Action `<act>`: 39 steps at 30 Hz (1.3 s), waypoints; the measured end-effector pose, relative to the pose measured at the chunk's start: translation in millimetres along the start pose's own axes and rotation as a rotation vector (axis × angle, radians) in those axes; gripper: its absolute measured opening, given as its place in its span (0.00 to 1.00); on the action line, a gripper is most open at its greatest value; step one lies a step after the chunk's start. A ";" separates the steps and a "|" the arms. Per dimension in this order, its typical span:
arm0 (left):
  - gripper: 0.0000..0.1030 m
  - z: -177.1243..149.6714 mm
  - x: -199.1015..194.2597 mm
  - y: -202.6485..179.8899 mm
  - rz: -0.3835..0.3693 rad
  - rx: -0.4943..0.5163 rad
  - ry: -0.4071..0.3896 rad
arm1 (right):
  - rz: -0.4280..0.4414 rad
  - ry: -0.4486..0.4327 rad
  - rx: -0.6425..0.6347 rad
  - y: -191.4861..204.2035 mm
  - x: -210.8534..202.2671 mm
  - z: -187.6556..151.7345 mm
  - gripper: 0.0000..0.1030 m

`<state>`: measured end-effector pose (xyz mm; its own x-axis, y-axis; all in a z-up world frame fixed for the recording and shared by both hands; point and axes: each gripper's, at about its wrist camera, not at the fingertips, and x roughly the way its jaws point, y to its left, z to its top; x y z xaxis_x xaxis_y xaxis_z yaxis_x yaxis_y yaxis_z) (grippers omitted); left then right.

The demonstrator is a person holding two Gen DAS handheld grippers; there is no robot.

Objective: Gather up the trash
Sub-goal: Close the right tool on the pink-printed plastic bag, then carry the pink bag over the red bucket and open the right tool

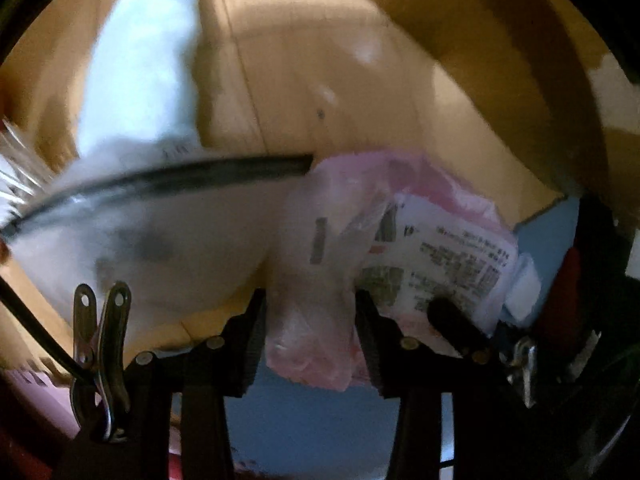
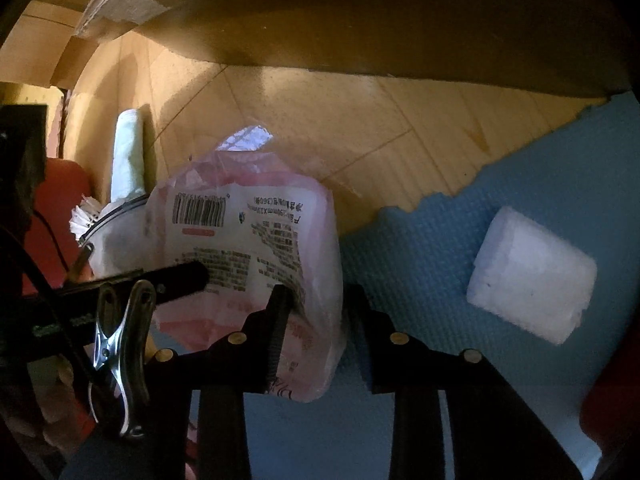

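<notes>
A crumpled pink and white plastic wrapper [image 1: 320,280] with a barcode and printed text hangs between both grippers; it also shows in the right wrist view [image 2: 256,248]. My left gripper [image 1: 310,300] is shut on its left part. My right gripper [image 2: 316,300] holds its lower right edge between its fingers. A finger of the right gripper [image 1: 456,320] shows in the left wrist view, and a finger of the left gripper [image 2: 176,280] in the right wrist view. A white foam block [image 2: 528,276] lies on the blue mat [image 2: 460,200] to the right.
A translucent tub with a dark rim [image 1: 140,240] stands at the left, with white shredded paper [image 2: 86,218] beside it. A white rolled cloth [image 1: 144,64] lies on the wooden floor [image 1: 360,92]. A cardboard box wall [image 2: 360,20] rises behind.
</notes>
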<state>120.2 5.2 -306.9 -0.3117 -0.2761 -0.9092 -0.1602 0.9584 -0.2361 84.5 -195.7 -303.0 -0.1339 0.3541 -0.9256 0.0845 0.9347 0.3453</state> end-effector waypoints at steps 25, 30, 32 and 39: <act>0.19 -83.3 -158.0 3.1 -0.046 0.020 -0.267 | 0.073 -0.122 -0.173 79.3 -122.8 -18.9 0.10; 0.19 -99.3 -198.9 6.0 -0.071 -0.043 -0.360 | 0.106 -0.184 -0.244 112.4 -165.8 -26.7 0.10; 0.19 -110.5 -220.4 12.6 -0.091 -0.063 -0.410 | 0.123 -0.219 -0.282 130.0 -185.0 -30.0 0.10; 0.19 -154.6 -282.8 42.1 -0.086 -0.123 -0.535 | 0.173 -0.297 -0.390 178.7 -232.3 -52.0 0.10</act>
<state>56.7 112.5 -6.7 0.2216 -0.2469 -0.9434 -0.2820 0.9099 -0.3044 79.4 -109.2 -18.2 0.1403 0.5328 -0.8345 -0.3008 0.8260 0.4767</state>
